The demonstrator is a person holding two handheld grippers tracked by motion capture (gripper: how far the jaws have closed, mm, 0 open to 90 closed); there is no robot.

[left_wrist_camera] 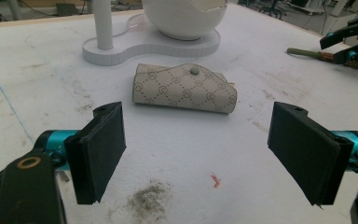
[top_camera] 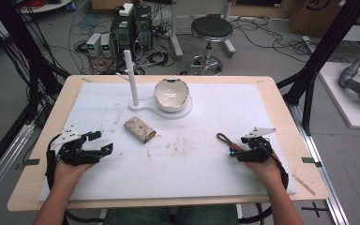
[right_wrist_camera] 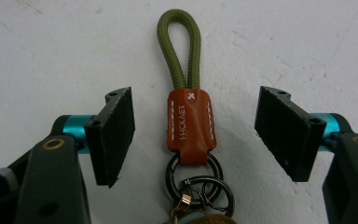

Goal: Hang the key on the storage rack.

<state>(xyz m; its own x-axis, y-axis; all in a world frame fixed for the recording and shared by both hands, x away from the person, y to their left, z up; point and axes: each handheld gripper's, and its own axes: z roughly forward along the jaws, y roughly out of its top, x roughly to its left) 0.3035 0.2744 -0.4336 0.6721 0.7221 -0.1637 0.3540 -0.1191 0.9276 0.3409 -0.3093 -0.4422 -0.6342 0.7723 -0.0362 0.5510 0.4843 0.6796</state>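
Olive-green cord loops out of a stitched orange leather tab with dark metal rings: I see the keychain (right_wrist_camera: 186, 116) flat on the white mat (top_camera: 122, 178), between my right gripper (right_wrist_camera: 193, 135)'s spread jaws, untouched. My left gripper (left_wrist_camera: 198, 154) is spread too, facing the patterned pouch (left_wrist_camera: 185, 88).

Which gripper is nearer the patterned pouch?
Left. The left gripper sits just down-left of the patterned pouch, jaws open towards it. The right gripper is across the mat, open around a keychain.

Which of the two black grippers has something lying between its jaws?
The right gripper: an olive-green cord keychain with an orange leather tab lies between its open jaws, untouched. The left gripper has bare white mat between its jaws, the beige patterned pouch lying beyond.
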